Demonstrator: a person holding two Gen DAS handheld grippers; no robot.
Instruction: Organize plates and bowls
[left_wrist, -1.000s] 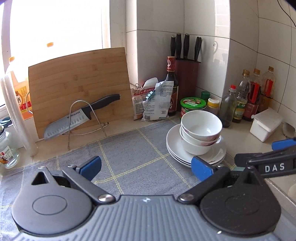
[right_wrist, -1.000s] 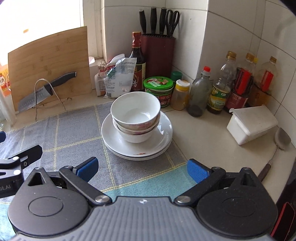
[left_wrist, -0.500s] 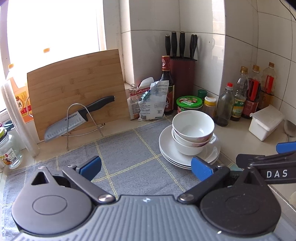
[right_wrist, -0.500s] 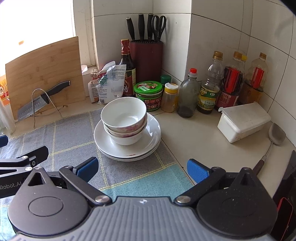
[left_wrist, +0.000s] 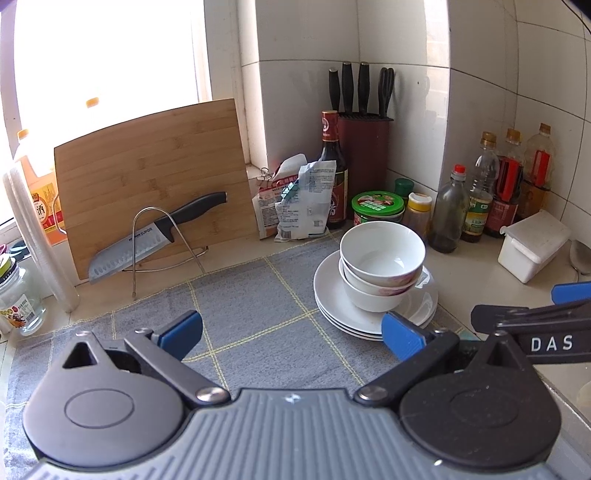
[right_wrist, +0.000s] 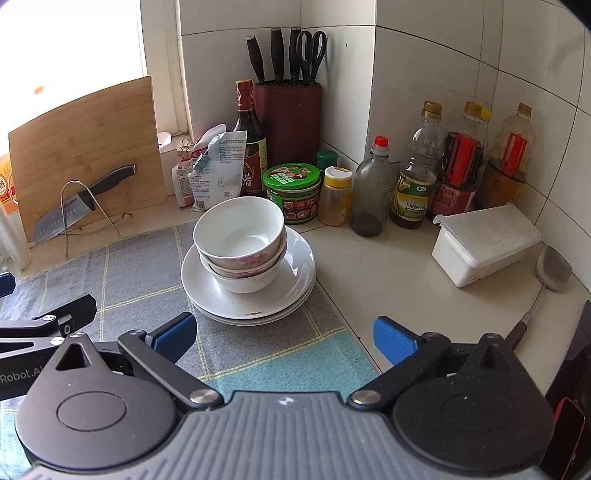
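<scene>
- a stack of white plates (right_wrist: 295, 291) sits at the right edge of a grey checked cloth (right_wrist: 140, 273) on the tabletop (right_wrist: 388, 280), with nested bowls (right_wrist: 240, 236) resting on top of it, the upper ones marked with a pink pattern.
- the left tool (left_wrist: 291, 338) hovers over the cloth with its blue-padded fingers spread wide and nothing between them; the plate stack lies just ahead of its right finger.
- the right tool (right_wrist: 284, 338) hangs near the front of the cloth, jaws likewise wide apart and holding nothing, with the plates and bowls straight ahead and apart from it.
- behind the stack, a green-lidded jar (right_wrist: 291, 192), a dark sauce bottle (right_wrist: 251, 144) and a red knife block (right_wrist: 291, 107) stand in the tiled corner.
- a row of oil and vinegar bottles (right_wrist: 417, 173) lines the right wall, beside a white lidded box (right_wrist: 484, 243) and a metal spatula (right_wrist: 550, 266).
- at left, a bamboo cutting board (left_wrist: 155, 173) leans against the window, with a knife (left_wrist: 147, 240) propped on a wire rack (left_wrist: 162, 243) in front of it.
- crumpled food packets (left_wrist: 295, 199) lie between the board and the sauce bottle.
</scene>
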